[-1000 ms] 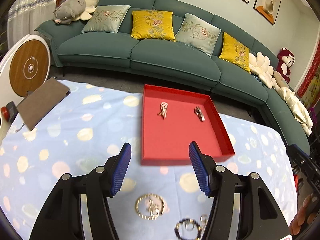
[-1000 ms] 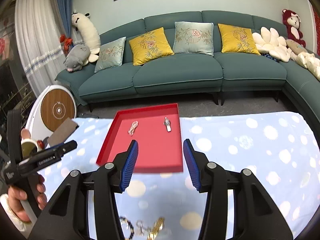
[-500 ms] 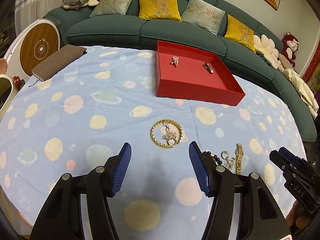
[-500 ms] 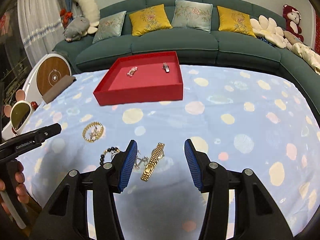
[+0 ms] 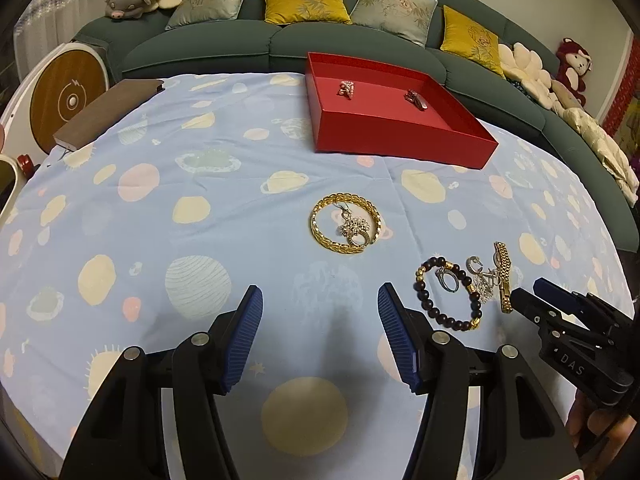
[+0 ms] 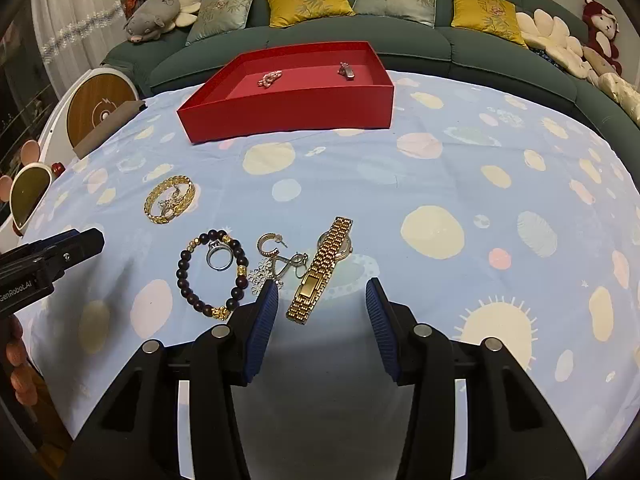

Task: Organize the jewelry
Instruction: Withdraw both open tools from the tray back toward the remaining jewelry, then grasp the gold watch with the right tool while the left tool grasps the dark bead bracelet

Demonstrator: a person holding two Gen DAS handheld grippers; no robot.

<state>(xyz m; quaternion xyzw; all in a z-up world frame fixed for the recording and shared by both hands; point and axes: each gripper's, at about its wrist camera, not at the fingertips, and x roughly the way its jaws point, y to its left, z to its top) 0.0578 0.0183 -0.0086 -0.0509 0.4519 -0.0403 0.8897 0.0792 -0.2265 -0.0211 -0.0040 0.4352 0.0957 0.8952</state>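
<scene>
A red tray [image 5: 400, 142] [image 6: 288, 114] at the table's far side holds a pearl piece [image 5: 346, 89] and a silver clip [image 5: 416, 100]. On the cloth lie a gold bangle [image 5: 345, 224] [image 6: 170, 199] with a silver pendant inside, a dark bead bracelet [image 5: 448, 292] [image 6: 212, 276] around a silver ring [image 6: 218, 258], small silver earrings [image 6: 276, 258], and a gold watch [image 6: 322, 270] [image 5: 503, 276]. My left gripper [image 5: 320, 332] is open and empty, short of the bangle. My right gripper [image 6: 318, 322] is open, just short of the watch's clasp end.
A brown notebook [image 5: 108, 110] lies at the table's far left corner. A round white and wood device [image 5: 66, 96] stands beyond the left edge. A green sofa [image 6: 360, 32] with cushions and plush toys runs behind the table.
Both grippers have pulled back and dropped lower over the table, from near the tray toward the near edge. The loose jewelry now lies ahead of the fingers. Both stay open.
</scene>
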